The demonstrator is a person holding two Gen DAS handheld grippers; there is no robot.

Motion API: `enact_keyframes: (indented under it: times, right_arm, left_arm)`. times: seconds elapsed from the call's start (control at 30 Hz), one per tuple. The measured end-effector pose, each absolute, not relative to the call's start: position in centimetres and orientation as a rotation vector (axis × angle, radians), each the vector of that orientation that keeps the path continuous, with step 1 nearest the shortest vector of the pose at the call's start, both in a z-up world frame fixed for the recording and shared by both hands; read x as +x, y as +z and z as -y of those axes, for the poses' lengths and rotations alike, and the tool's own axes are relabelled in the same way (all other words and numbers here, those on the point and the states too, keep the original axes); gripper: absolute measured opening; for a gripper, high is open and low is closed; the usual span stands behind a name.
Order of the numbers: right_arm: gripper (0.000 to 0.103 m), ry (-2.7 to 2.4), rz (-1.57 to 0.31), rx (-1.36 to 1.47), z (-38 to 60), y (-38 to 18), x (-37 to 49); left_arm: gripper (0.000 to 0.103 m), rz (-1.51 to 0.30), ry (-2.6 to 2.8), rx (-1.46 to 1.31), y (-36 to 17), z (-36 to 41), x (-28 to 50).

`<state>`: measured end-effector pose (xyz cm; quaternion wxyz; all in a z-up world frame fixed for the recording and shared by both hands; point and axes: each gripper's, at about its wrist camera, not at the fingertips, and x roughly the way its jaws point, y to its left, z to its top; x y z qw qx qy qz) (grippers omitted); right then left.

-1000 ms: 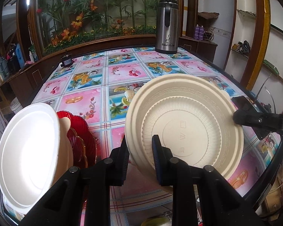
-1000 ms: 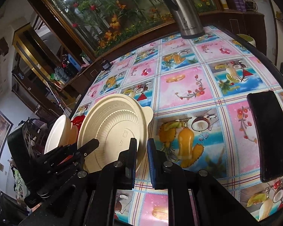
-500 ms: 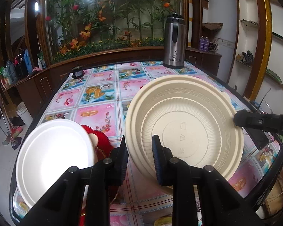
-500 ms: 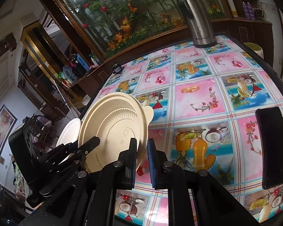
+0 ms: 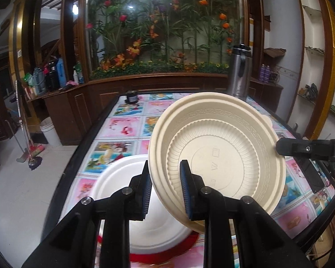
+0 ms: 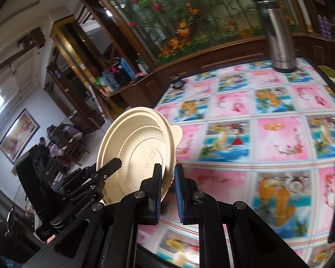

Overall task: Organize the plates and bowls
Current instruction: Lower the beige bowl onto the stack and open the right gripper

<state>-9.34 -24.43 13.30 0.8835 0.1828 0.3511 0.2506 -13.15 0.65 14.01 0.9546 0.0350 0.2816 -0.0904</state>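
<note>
A cream ribbed bowl with a small ear tab hangs tilted on edge above the table, held at two sides. My left gripper is shut on its left rim. My right gripper is shut on the opposite rim, and one of its fingers shows in the left wrist view. From the right wrist, the bowl stands in front of the left gripper's finger. Below the bowl a white plate lies on a red plate.
The flowered tablecloth stretches away. A steel thermos stands at the far edge, with a small dark jar at the far left. A black phone lies near the right edge. People sit in the room behind.
Both grippers have risen with the cream bowl held between them, and the table has dropped lower in view. The white plate, earlier at the left, now shows beneath the left gripper.
</note>
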Motion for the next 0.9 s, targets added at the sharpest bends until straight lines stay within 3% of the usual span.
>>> enact_keyframes:
  times: [0.3,0.9]
  right_arm:
    - [0.014,0.646,-0.824,0.384,18.4,11.7,-7.2]
    - [0.014,0.668,-0.950,0.424,16.1,7.9,-5.7]
  left_arm:
    - [0.023,-0.611,-0.076,0.017,12.5,-6.4,-12.7]
    - [0.023,-0.688,-0.048,-0.002,9.7,-7.8,-10.8]
